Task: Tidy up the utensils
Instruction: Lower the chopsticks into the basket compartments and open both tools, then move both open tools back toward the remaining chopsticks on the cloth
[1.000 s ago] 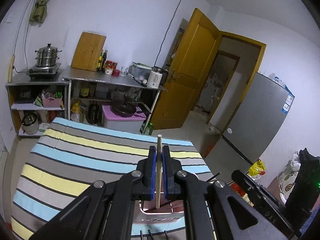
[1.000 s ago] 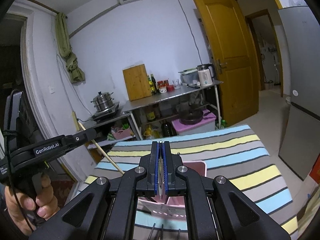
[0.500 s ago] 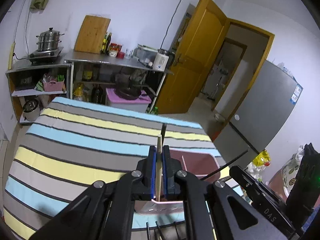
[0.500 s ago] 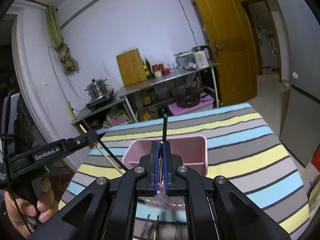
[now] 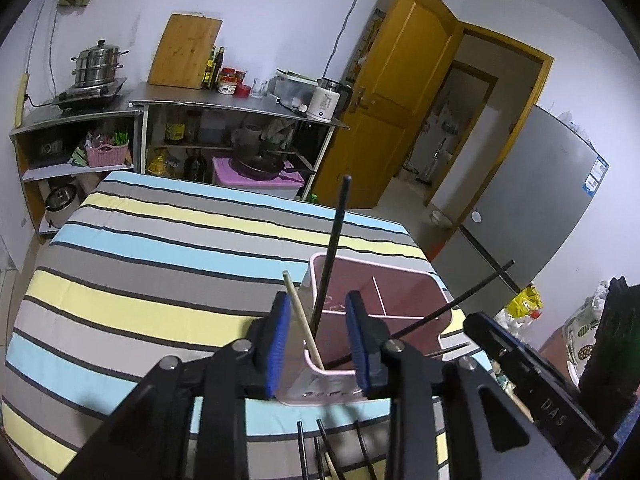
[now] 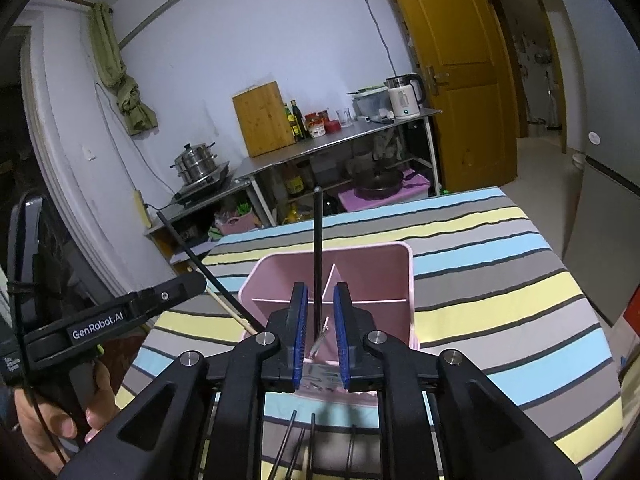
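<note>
Two grippers: both over the same pink holder, both letting go right now.
Left gripper [image 5: 318,330]: jaws opening, blue pads spread apart. A pale wooden chopstick [image 5: 303,322] leans in the gap, closer to the left pad; can't tell if it still brushes that pad, but nothing is pinching it.
Wooden chopstick: lower end is down inside the near left corner of the holder, top tilts up and to the left.
Right gripper [image 6: 319,324]: jaws opening too, pads apart with a clear gap on each side of a thin black chopstick [image 6: 317,248], so no grip on it.
Black chopstick: standing nearly upright in the holder, tip well above the rim. Something small and metallic sits low between the right pads, too tiny to name.
Second black chopstick [image 5: 452,304]: sticks out of the holder slanting toward the right in the left wrist view.
Pink utensil holder [image 6: 404,276]: open box with divider walls inside, standing near the front edge of the table.
Table [image 5: 160,256]: covered in a striped cloth, blue, yellow and grey bands.
Front edge: more dark sticks [image 6: 294,436] lie below the grippers, mostly hidden.
Hand [image 6: 52,416]: wrapped around the left gripper's handle, seen from the right wrist view.
Background: steel shelf with a cutting board [image 5: 185,51], a steamer pot [image 5: 98,63] and a kettle [image 6: 404,98]; a yellow door [image 5: 394,92] stands open.
</note>
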The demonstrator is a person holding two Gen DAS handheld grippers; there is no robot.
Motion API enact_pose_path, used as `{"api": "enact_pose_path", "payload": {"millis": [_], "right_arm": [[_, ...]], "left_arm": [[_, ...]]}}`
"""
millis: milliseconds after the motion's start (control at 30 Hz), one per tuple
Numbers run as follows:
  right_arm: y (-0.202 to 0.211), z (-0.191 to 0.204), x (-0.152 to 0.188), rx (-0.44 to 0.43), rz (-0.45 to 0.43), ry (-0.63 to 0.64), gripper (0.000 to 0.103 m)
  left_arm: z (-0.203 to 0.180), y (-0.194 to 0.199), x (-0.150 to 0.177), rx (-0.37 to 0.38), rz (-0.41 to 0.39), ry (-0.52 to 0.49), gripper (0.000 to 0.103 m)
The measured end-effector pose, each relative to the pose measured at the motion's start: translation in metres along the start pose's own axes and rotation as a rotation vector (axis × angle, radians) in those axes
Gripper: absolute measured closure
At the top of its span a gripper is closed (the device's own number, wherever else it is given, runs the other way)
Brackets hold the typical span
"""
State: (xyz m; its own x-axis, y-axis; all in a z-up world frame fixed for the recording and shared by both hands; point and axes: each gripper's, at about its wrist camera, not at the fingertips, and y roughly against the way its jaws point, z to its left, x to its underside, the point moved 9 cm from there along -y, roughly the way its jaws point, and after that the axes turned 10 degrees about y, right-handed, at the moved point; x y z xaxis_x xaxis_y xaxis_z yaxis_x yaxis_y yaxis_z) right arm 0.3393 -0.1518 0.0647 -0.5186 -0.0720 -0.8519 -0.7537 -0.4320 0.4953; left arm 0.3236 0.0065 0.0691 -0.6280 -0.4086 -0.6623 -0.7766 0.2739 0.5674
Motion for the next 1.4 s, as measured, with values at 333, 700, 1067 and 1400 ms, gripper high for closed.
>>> {"api": "enact_pose_path", "payload": {"millis": [333, 700, 1067, 1400], "right_arm": [[0.039, 0.002, 0.015, 0.002, -0.036, 0.018, 0.089], [0.075, 0.002, 0.072, 0.028, -0.007, 0.021, 0.089], [0.100, 0.015, 0.123, 0.019, 0.053, 0.041, 0.089], [0.101, 0.018, 0.152, 0.024, 0.128, 0.037, 0.089]], "left_arm": [[0.010, 0.033, 0.015, 0.004, -0.038, -0.009, 0.065], [0.026, 0.065, 0.082, -0.033, -0.034, -0.060, 0.063], [0.024, 0.092, 0.143, -0.036, -0.008, -0.089, 0.063], [0.018, 0.090, 0.174, -0.029, 0.050, -0.129, 0.063]]}}
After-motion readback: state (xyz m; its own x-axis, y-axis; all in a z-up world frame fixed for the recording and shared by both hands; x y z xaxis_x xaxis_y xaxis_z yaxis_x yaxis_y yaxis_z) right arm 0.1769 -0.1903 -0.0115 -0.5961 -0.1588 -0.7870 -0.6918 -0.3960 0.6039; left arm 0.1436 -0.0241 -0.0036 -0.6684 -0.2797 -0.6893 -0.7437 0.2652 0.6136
